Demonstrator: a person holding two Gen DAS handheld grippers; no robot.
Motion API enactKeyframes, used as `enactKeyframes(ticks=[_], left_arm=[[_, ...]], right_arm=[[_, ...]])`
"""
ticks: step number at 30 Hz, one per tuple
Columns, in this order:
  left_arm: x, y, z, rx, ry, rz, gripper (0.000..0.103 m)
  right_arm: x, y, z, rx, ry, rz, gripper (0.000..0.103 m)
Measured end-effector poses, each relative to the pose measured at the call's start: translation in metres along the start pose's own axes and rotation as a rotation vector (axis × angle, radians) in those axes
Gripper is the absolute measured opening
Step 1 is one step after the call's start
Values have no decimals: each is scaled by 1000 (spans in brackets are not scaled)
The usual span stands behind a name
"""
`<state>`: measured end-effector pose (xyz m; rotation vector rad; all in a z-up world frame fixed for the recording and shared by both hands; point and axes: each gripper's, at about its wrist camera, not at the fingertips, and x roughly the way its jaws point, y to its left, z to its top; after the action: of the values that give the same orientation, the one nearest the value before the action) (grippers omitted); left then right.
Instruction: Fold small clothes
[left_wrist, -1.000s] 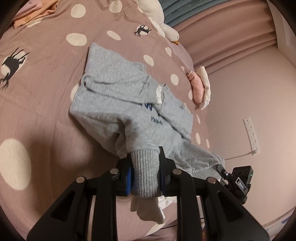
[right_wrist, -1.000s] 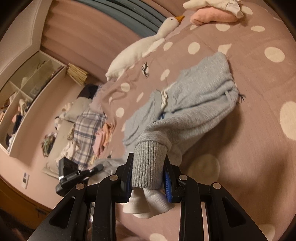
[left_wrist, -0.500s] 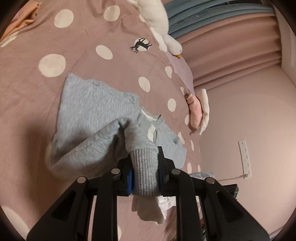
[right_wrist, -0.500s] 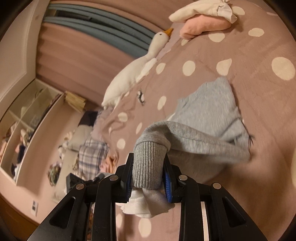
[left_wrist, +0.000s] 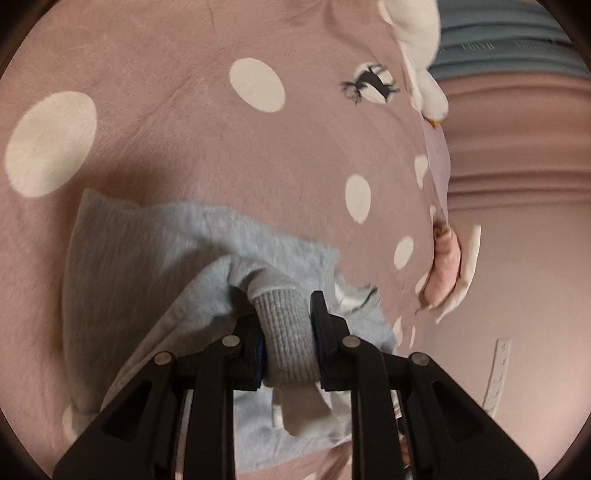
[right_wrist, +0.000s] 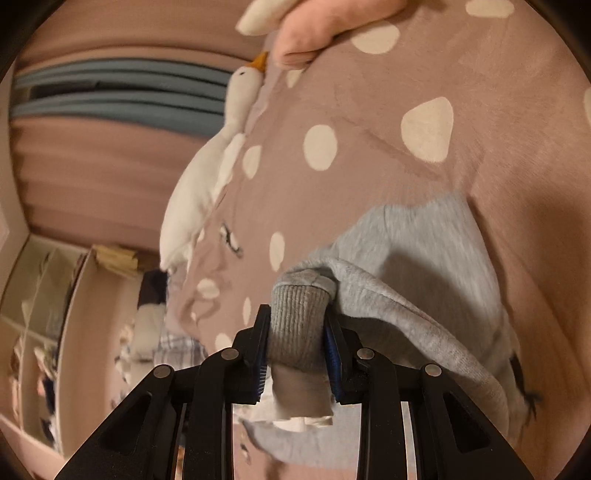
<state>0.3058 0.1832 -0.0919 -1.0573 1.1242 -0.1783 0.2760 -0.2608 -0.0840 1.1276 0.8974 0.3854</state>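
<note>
A small grey sweatshirt (left_wrist: 155, 266) lies on the pink polka-dot bedspread (left_wrist: 184, 129), its lower part folded up over its body. My left gripper (left_wrist: 286, 325) is shut on one ribbed grey cuff (left_wrist: 286, 339) with white fabric hanging below it. My right gripper (right_wrist: 297, 332) is shut on the other ribbed cuff (right_wrist: 297, 328), and the sweatshirt (right_wrist: 424, 251) spreads out to its right. Both cuffs are held low over the garment's far half.
A white plush goose (right_wrist: 207, 173) lies at the far edge of the bed, also in the left wrist view (left_wrist: 417, 48). A pink and white folded pile (left_wrist: 448, 266) sits at the bed's right edge. Shelves and heaped clothes (right_wrist: 155, 343) stand beyond the bed's left side.
Both grippers have carried the cuffs forward over the sweatshirt toward its far edge, folding it onto itself. The view has moved closer to the goose and the curtains.
</note>
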Motion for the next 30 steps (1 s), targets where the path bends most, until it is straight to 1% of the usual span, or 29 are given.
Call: enactKeyframes(ticks=[1, 2, 3, 4, 5, 6, 7, 8, 10, 12, 13, 14, 16, 17, 18, 19, 20, 21, 22, 23, 24, 26, 27, 28, 29, 30], left_arm=[[4, 0, 6, -11, 6, -10, 18], [8, 1, 11, -22, 27, -29, 21], [12, 2, 15, -35, 45, -37, 32], [16, 7, 20, -86, 59, -35, 38], [17, 11, 22, -118, 52, -33, 47], [15, 14, 25, -134, 33, -30, 50], [13, 14, 27, -135, 18, -25, 50], [10, 13, 30, -132, 11, -27, 53], [4, 11, 30, -111, -10, -18, 61], [-8, 4, 30, -42, -64, 41, 75], [-14, 2, 30, -15, -91, 68, 78], [-24, 1, 29, 7, -119, 79, 80], [-32, 0, 25, 34, -139, 89, 80], [-36, -3, 20, 74, -138, 105, 80], [-36, -7, 14, 118, -137, 121, 78], [-37, -12, 5, 174, -138, 143, 78], [-37, -21, -9, 253, -125, 154, 78], [-35, -25, -17, 291, -114, 149, 78], [-32, -30, -29, 339, -99, 139, 78], [-28, -35, -46, 396, -74, 141, 76], [-24, -36, -53, 422, -63, 144, 74], [-13, -35, -74, 486, -35, 164, 71], [-10, -30, -79, 498, -30, 180, 68], [-5, -24, -83, 504, -22, 208, 66], [1, -13, -86, 492, -8, 241, 62], [7, -9, -86, 480, 4, 257, 61]], right_arm=[[2, -1, 5, 11, -14, -5, 30], [4, -1, 9, 17, -23, -15, 30], [6, -3, 14, 29, -30, -25, 30], [9, -6, 17, 47, -32, -28, 30], [12, -13, 21, 82, -26, -42, 35], [14, -21, 24, 124, -32, -55, 41], [10, -30, 26, 175, -63, -74, 53], [5, -35, 27, 200, -96, -86, 60], [-8, -41, 31, 220, -149, -62, 62], [-27, -35, 29, 179, -180, -40, 64], [-33, -29, 27, 139, -183, -49, 66], [-37, -24, 26, 108, -183, -61, 66], [-48, -11, 17, 11, -171, -84, 66], [-51, -5, 11, -34, -161, -88, 66], [-54, 2, 5, -85, -147, -94, 66], [-55, 14, -6, -167, -123, -114, 66], [-52, 24, -12, -230, -109, -139, 66], [-49, 29, -20, -285, -98, -160, 66], [-46, 38, -30, -359, -82, -191, 61], [-40, 48, -43, -438, -57, -227, 52], [-35, 51, -49, -472, -37, -242, 49], [-24, 50, -61, -517, 19, -271, 35], [-18, 48, -66, -529, 44, -294, 34], [-12, 45, -74, -550, 66, -345, 33], [-5, 43, -74, -564, 72, -385, 33], [0, 39, -77, -583, 80, -440, 33]])
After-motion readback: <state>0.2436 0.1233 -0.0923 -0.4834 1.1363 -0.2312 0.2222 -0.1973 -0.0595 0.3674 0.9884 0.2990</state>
